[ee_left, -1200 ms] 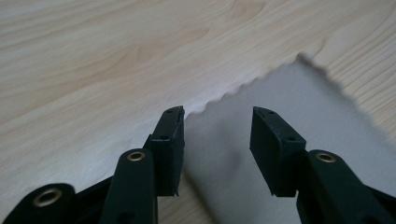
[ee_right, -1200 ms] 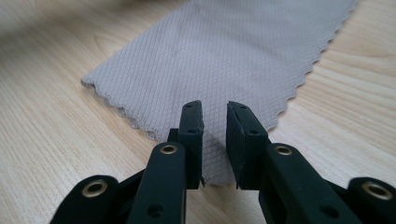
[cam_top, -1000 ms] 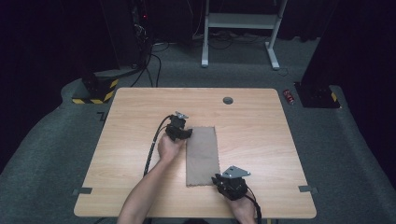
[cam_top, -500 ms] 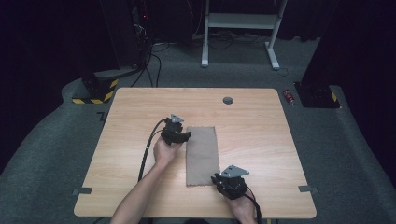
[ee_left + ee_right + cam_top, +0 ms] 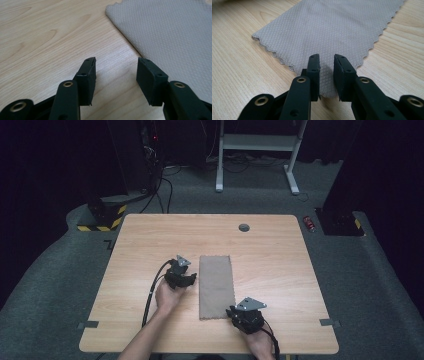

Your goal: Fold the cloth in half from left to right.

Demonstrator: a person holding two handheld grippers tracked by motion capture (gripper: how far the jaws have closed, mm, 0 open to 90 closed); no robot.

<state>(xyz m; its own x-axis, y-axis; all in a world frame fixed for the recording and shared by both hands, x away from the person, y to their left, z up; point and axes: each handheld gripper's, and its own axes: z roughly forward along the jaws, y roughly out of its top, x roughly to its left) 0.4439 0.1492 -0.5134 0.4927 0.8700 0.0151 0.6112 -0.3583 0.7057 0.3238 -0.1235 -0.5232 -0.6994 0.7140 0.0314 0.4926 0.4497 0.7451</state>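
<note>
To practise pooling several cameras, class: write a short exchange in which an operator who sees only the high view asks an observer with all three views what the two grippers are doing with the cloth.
Operator: Is my left gripper holding the cloth?
Observer: No. Its jaws have just been opening and stand wide over the bare table beside the cloth, with nothing between them.
Operator: And the right gripper?
Observer: Its jaws stand a narrow gap apart, with the cloth's scalloped near edge lying between them.
</note>
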